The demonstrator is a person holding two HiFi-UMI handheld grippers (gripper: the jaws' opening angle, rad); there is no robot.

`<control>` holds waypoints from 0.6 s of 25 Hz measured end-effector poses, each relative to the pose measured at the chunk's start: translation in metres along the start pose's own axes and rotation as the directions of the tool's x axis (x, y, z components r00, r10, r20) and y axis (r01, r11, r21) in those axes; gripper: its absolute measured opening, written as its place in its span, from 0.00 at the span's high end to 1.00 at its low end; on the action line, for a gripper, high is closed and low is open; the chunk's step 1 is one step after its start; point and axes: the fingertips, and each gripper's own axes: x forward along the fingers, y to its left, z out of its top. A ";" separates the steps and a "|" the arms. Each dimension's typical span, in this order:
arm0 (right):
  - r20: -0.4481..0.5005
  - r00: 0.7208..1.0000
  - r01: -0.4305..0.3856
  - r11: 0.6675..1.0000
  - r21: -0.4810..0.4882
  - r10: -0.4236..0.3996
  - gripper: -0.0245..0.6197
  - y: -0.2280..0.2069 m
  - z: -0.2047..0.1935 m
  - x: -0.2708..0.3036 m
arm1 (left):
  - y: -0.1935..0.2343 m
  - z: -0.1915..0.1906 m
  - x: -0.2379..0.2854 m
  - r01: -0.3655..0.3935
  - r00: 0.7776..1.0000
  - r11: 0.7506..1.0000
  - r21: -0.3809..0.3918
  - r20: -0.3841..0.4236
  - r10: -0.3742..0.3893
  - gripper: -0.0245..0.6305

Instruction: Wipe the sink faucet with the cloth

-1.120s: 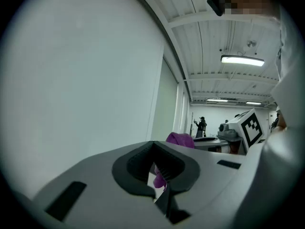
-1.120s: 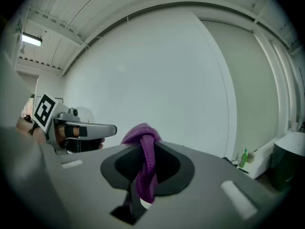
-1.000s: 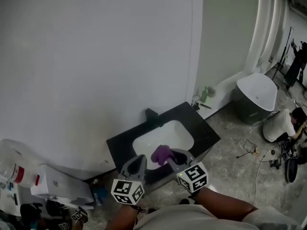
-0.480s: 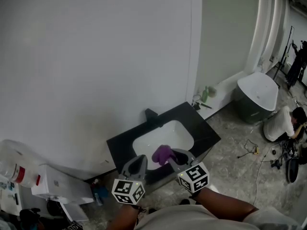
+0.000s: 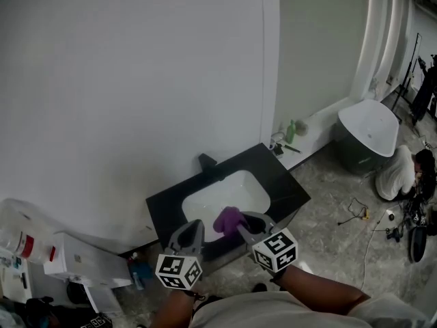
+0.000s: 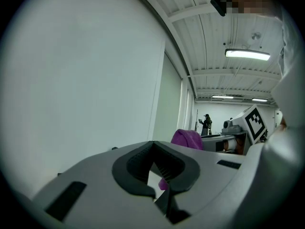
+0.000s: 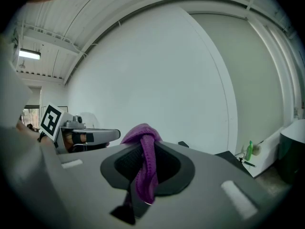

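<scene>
A white sink (image 5: 225, 197) is set in a black counter (image 5: 290, 190) against the wall, with a small black faucet (image 5: 207, 161) behind the basin. My right gripper (image 5: 243, 223) hovers over the basin's front edge, shut on a purple cloth (image 5: 230, 219). In the right gripper view that cloth (image 7: 143, 162) hangs bunched between the pads, and the faucet (image 7: 183, 144) shows beyond it. My left gripper (image 5: 194, 229) is beside the right one at the counter's front edge, shut with nothing in it (image 6: 153, 151). The cloth (image 6: 187, 138) shows past its jaws.
A green bottle (image 5: 291, 132) stands on a low white ledge right of the counter. A white tub (image 5: 369, 132) and a crouching person (image 5: 403, 173) are at far right, with cables on the floor. White boxes (image 5: 82, 262) lie at lower left.
The head view has shifted slightly, so the sink sits a little further left. Both grippers keep their places, the right one still holding the cloth.
</scene>
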 end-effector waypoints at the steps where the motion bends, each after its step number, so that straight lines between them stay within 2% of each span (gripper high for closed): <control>1: -0.004 1.000 -0.009 1.000 -0.002 0.009 0.88 -0.005 0.000 -0.001 | -0.002 0.000 0.003 -0.007 1.000 1.000 0.000 0.001 0.007 0.95; 7: -0.030 0.999 -0.024 0.999 0.032 0.025 0.88 -0.029 -0.008 0.011 | 0.001 -0.012 0.030 -0.006 0.999 1.000 -0.015 -0.032 0.006 0.95; 15: -0.094 0.995 -0.007 0.999 0.048 0.012 0.88 -0.069 -0.015 0.093 | 0.064 -0.017 0.107 0.045 0.998 0.997 -0.067 -0.038 -0.048 0.95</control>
